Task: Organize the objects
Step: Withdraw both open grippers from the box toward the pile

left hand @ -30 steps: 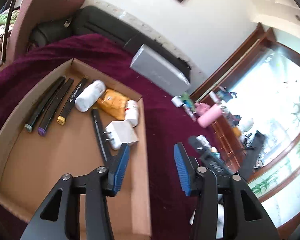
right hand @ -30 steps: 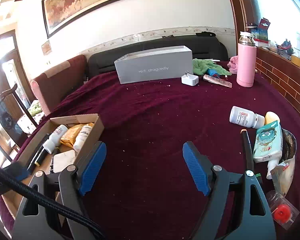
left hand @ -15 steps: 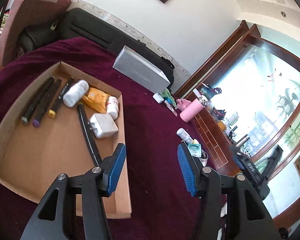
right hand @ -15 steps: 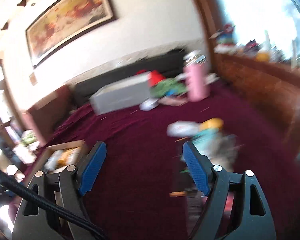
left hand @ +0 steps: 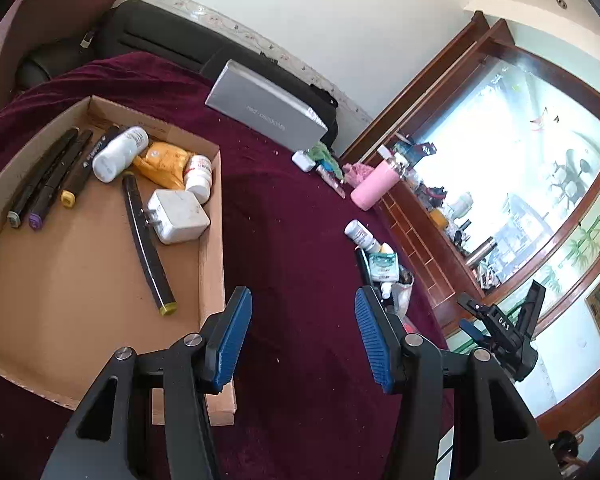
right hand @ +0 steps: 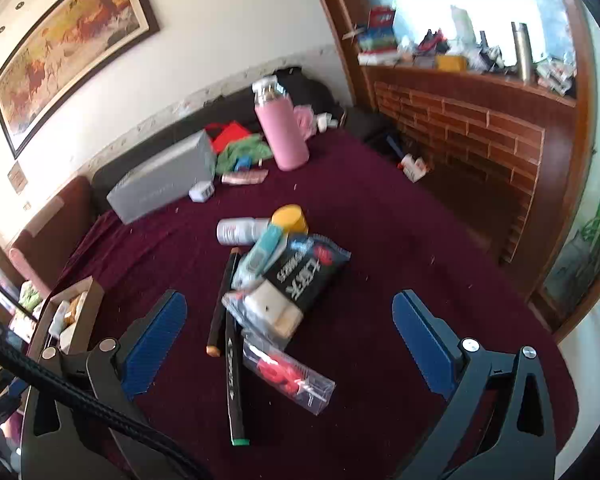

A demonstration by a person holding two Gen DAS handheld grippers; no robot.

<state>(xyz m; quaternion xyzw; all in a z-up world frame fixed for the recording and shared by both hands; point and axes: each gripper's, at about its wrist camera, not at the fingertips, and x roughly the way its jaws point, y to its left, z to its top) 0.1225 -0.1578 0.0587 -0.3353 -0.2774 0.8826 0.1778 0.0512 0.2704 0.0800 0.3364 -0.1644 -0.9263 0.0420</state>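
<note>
Two grippers over a maroon cloth.
Left gripper [left hand: 303, 336] empty, parted beside the box [left hand: 211, 248]; right gripper [right hand: 290, 340] opening above a pile [right hand: 284, 276].

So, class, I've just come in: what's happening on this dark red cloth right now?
A person holding two claws is sorting loose items into a shallow cardboard box. It already holds black marker pens, a white bottle, an orange pouch and a white plug adapter. The left claw is empty beside the box. The right claw, jaws opening with nothing gripped, hangs over the remaining pile: a black snack packet, a clear plastic case and a green-tipped marker.
</note>
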